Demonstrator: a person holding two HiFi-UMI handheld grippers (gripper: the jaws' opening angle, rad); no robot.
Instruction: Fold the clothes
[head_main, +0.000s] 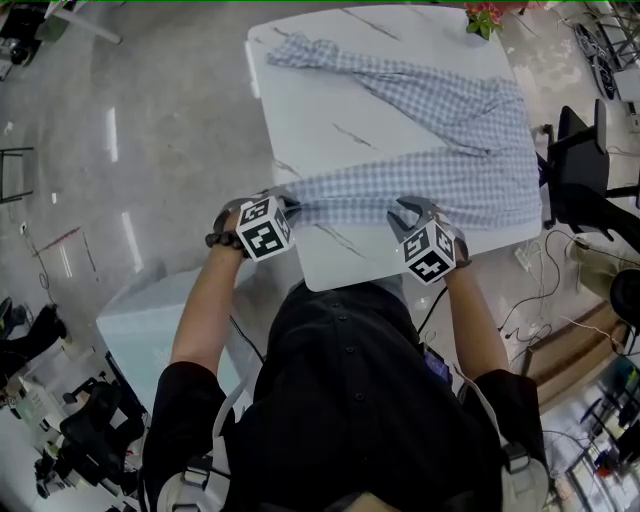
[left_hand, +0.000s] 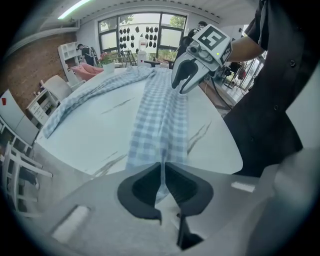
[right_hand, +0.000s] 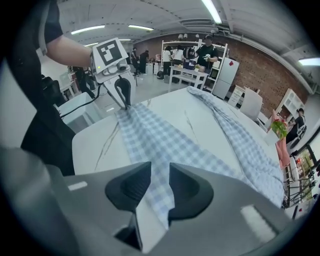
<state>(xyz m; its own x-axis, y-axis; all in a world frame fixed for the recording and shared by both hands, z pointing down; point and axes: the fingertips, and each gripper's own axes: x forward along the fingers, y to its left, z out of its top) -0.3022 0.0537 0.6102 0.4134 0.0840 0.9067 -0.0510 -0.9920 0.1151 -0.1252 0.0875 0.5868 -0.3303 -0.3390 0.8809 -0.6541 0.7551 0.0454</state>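
Shirt (head_main: 440, 105) blue-white gingham check; table (head_main: 300, 130) white marble, grey veins; person's top (head_main: 360, 400) black; floor (head_main: 150, 120) grey

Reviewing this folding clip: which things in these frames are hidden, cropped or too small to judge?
Plant: head view, cut off by the top edge.
Collar and buttons of the shirt: too small and bunched in every view.
Where the left gripper and right gripper meet the shirt: head view, covered by their own bodies.
Legs of the table: head view, hidden beneath its top.
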